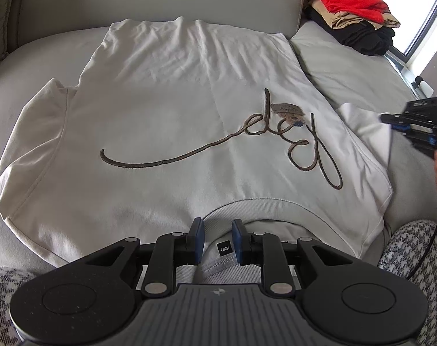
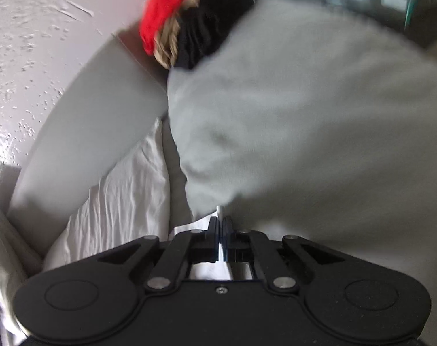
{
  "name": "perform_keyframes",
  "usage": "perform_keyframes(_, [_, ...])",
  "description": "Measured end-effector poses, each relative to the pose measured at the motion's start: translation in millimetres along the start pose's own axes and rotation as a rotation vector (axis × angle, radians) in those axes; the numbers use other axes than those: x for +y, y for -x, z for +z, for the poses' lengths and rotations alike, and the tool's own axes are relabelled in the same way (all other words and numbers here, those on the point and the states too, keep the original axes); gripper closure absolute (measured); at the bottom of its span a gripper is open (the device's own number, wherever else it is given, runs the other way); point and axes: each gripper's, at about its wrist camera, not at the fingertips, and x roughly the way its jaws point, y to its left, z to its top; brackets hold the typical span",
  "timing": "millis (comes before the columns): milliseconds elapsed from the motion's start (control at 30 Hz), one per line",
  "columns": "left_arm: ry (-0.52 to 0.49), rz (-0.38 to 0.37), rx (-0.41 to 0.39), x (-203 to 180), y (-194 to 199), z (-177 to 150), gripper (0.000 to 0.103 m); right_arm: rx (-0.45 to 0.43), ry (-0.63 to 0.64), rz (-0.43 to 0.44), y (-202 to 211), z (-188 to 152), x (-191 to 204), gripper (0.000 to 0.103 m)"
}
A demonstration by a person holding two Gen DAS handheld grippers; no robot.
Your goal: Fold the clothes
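**A:** Start with your left camera. What's there?

**B:** The shirt (image 1: pixel 189 109) lies flat on the sofa (image 1: pixel 348 66), front up, collar nearest me and hem toward the backrest. My left gripper (image 1: pixel 217 240) hangs over the collar (image 1: pixel 247 204) with its fingers spread, the neck label showing in the gap between them; it pinches nothing. At the right edge I can see my right gripper (image 1: pixel 397 119) at the shirt's right sleeve (image 1: pixel 365 127), which looks raised off the cushion. A stack (image 1: pixel 356 17) of folded clothes, red on top, sits in the far corner.

**A:** And the right camera?

**B:** Blurred (so I'm cautious). The right gripper (image 2: pixel 220 225) has its fingers pressed together on a thin edge of white cloth, which I take to be that sleeve (image 2: pixel 201 226). Grey cushion fills most of the view, with the stack (image 2: pixel 189 26) beyond.

**A:** So which step is this?

**B:** I'd say the first side fold: the sleeve is gripped, the body not yet folded.

**A:** What does the next move need?

**B:** Probably carrying the sleeve inward across the chest and laying it flat, while the left gripper comes down on the collar to stop the shirt sliding.
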Motion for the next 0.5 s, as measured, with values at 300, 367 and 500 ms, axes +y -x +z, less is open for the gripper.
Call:
perform_keyframes(300, [-0.033,0.037,0.006,-10,-1,1,0.082,-0.190,0.031,-0.257,51,-20,-14,0.101])
perform_keyframes(367, [-0.039,0.042,0.005,-10,-2,1,0.081,-0.183,0.009,-0.275,45,-20,-16,0.101])
perform_keyframes(500, [-0.030,0.046,-0.005,-6,4,2,0.079,-0.123,0.040,-0.250,39,-12,-4,0.088])
